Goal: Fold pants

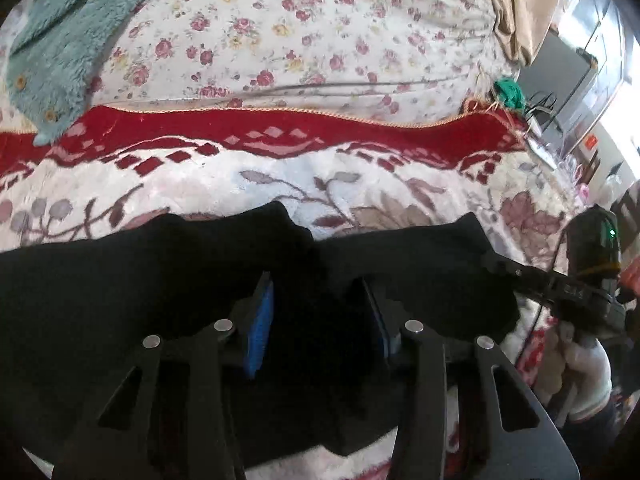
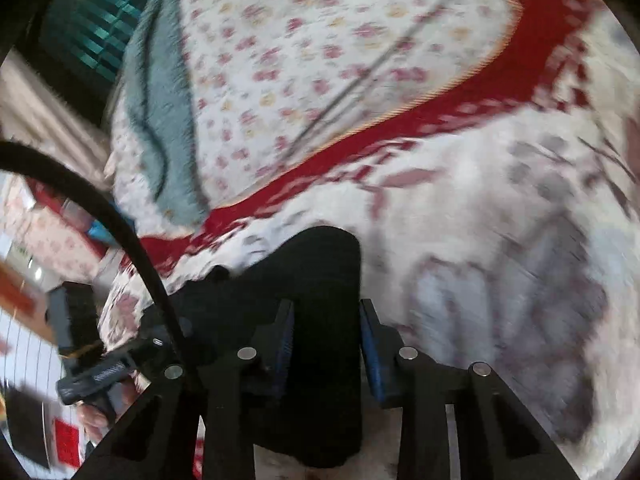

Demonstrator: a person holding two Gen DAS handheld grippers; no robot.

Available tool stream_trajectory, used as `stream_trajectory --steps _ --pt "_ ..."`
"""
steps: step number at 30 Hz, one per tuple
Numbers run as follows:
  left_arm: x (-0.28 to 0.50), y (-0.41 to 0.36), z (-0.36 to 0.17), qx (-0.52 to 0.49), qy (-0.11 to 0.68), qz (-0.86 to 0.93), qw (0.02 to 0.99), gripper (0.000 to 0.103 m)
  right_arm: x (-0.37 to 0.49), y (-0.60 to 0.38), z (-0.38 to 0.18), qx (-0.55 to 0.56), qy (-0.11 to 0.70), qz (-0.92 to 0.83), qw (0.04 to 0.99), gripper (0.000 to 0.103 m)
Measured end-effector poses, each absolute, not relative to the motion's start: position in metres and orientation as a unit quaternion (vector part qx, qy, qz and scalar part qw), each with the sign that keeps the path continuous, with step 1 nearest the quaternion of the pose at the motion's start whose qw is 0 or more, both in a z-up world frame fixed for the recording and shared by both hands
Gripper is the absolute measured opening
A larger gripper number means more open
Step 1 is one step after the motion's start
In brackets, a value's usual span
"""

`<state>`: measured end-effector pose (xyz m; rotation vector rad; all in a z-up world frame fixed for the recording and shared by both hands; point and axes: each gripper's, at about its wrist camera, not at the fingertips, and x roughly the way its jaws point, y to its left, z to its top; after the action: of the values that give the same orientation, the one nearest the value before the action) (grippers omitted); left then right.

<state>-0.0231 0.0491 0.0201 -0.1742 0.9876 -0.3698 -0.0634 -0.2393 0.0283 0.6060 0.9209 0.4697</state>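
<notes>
The black pants lie across a white and red floral blanket. My left gripper has its blue pads on either side of a fold of the black cloth, which fills the gap between them. In the right wrist view my right gripper holds a bunched end of the pants between its blue pads. The right gripper also shows at the right edge of the left wrist view, at the pants' edge. That view is blurred by motion.
A teal fleece garment lies at the far left on a rose-print sheet. A green object sits at the bed's right edge. A black cable crosses the right wrist view. Room furniture stands beyond the bed.
</notes>
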Motion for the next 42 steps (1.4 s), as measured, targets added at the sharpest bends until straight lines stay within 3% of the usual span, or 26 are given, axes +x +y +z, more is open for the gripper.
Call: stream_trajectory --steps 1,4,5,14,23,28,42 --pt "-0.022 0.050 0.015 -0.088 0.479 -0.173 0.856 0.042 -0.064 -0.242 0.024 0.300 0.432 0.223 0.821 0.030" --pt "-0.029 0.060 0.011 -0.102 0.478 -0.169 0.856 0.042 -0.064 -0.250 0.026 0.325 0.429 0.210 0.816 0.047" --pt "-0.031 0.063 0.012 -0.103 0.478 -0.163 0.857 0.042 -0.064 -0.251 0.030 0.322 0.429 0.202 0.820 0.048" --pt "-0.059 0.098 0.026 -0.143 0.474 -0.109 0.862 0.042 -0.088 -0.209 0.092 0.258 0.369 0.284 0.846 0.048" --pt "-0.104 0.157 0.028 -0.182 0.473 -0.017 0.862 0.042 -0.087 -0.091 0.062 0.187 0.422 0.389 0.797 0.048" --pt "-0.121 0.185 0.027 -0.194 0.466 0.032 0.863 0.042 -0.096 -0.052 0.054 0.080 0.426 0.387 0.814 0.049" --pt "-0.137 0.207 0.030 -0.197 0.448 0.073 0.869 0.042 -0.087 -0.022 0.087 0.103 0.404 0.434 0.799 0.052"
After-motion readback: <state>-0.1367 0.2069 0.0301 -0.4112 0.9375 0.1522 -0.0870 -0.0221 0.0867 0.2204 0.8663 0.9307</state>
